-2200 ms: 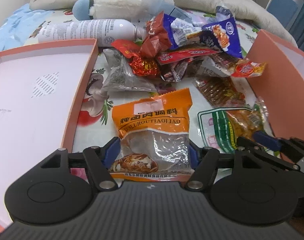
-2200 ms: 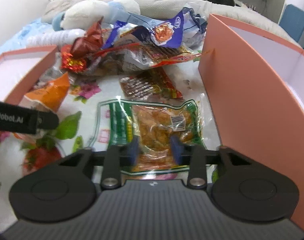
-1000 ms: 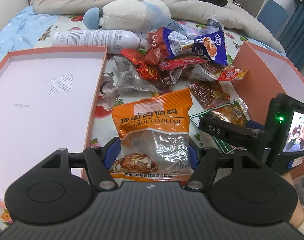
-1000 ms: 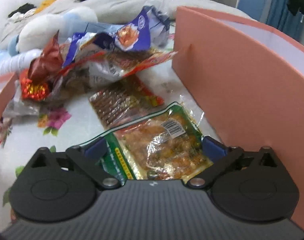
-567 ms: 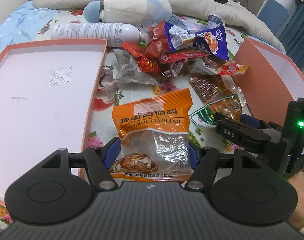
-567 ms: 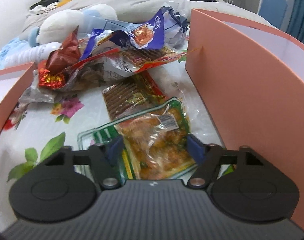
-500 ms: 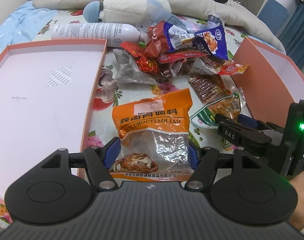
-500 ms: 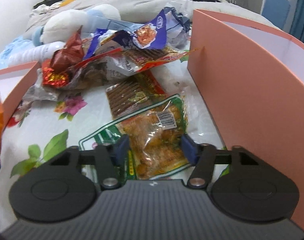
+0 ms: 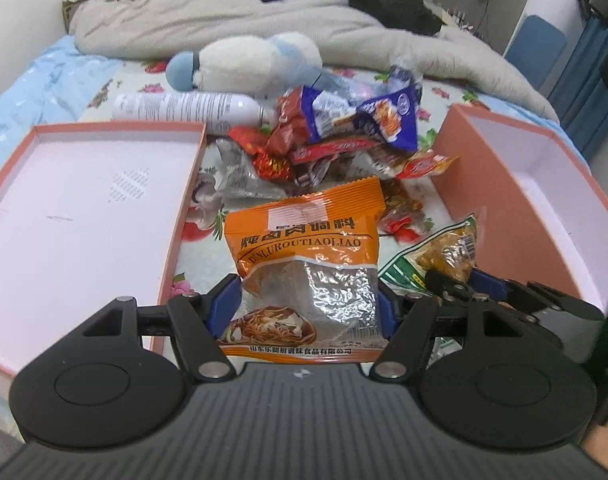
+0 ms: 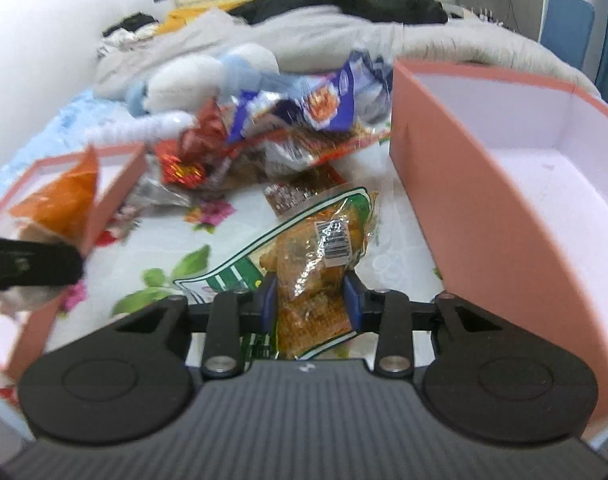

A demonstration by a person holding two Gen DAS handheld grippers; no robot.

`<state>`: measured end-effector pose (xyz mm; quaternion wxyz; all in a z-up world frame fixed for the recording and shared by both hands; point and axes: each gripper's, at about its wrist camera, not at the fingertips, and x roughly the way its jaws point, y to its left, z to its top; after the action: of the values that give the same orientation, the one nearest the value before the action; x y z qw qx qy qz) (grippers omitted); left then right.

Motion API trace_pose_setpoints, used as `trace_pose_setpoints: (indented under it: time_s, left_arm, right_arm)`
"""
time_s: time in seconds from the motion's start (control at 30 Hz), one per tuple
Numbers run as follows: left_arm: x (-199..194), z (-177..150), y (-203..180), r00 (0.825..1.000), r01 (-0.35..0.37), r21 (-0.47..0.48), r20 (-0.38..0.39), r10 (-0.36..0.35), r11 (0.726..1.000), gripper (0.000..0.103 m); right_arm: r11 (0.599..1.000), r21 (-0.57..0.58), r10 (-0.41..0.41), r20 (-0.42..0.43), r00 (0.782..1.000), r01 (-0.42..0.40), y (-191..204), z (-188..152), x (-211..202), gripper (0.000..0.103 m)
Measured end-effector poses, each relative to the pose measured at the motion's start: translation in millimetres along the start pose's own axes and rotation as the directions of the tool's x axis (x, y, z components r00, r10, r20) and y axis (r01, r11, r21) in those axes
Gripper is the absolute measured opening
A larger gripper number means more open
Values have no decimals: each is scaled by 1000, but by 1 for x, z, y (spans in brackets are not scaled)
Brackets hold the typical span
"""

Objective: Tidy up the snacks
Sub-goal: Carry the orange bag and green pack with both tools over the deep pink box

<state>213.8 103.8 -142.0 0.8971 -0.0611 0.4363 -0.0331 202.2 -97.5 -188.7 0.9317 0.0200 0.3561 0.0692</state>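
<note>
- Snacks in both hands: left gripper (image 9: 304, 306) clamps the orange foil seasoning packet (image 9: 305, 256) beside the shallow pink tray (image 9: 84, 216).
- Right gripper (image 10: 309, 300), jaws just closing, pinches the green-edged clear pouch (image 10: 315, 256) near the deep pink box (image 10: 483, 216).
- Best lift each clear of its wall before letting go.

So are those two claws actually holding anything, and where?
Yes. The left gripper clamps the orange foil seasoning packet by its lower sides; the right gripper, jaws just closing, pinches the clear green-edged snack bag near its bottom end.
</note>
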Motion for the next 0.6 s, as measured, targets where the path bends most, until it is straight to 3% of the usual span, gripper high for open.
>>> trace_pose_setpoints:
  time_s: [0.37,0.6]
  left_arm:
    - [-78,-40,-18,998,-10,-51,65,13,999,72]
    - [-116,-60,-38,995,15,-61,100,-9,998,72]
  right_arm:
    - [997,37,64,94,994,-68,-23,1,-114,37]
    - [995,49,75,131,989,-82,-41,-8,-163,38]
